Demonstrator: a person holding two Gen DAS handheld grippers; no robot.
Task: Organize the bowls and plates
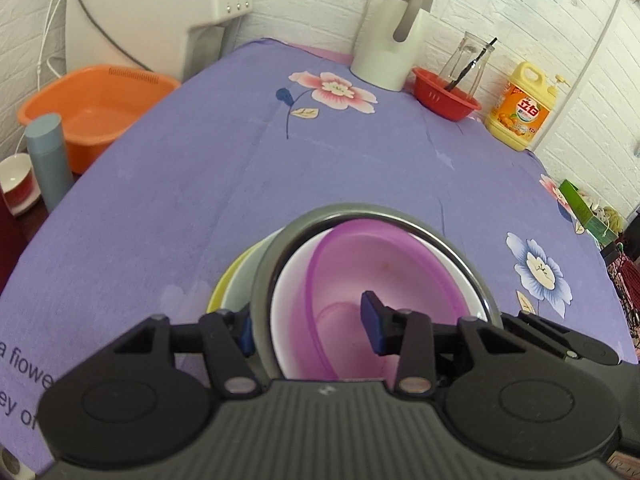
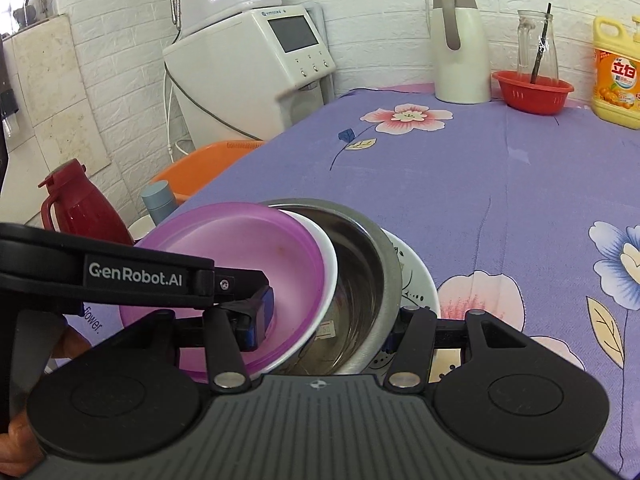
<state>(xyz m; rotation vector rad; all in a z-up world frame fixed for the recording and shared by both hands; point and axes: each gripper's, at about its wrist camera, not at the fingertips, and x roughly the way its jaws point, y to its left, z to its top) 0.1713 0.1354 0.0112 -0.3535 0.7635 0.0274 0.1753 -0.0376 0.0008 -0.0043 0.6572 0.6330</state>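
Note:
A stack of dishes stands on the purple cloth near the front edge. A purple bowl point(image 1: 368, 280) point(image 2: 240, 256) sits tilted in a white bowl point(image 1: 292, 300) point(image 2: 330, 276), both inside a steel bowl point(image 1: 268, 272) point(image 2: 360, 280). Under them lie a patterned white plate point(image 2: 420, 280) and a yellow-green dish point(image 1: 218, 292). My left gripper point(image 1: 308, 328) straddles the left walls of the bowls, one finger inside the purple bowl, one outside the steel rim. My right gripper point(image 2: 324, 328) straddles the steel bowl's right wall. Whether either squeezes cannot be told.
At the back of the table stand a white thermos jug point(image 1: 390, 36) point(image 2: 460, 48), a red basket point(image 1: 444, 92) point(image 2: 532, 90) with a glass bottle, and a yellow detergent bottle point(image 1: 520, 108) point(image 2: 618, 76). Left of the table are an orange basin point(image 1: 96, 108), a grey flask point(image 1: 48, 156) and a red kettle point(image 2: 80, 204).

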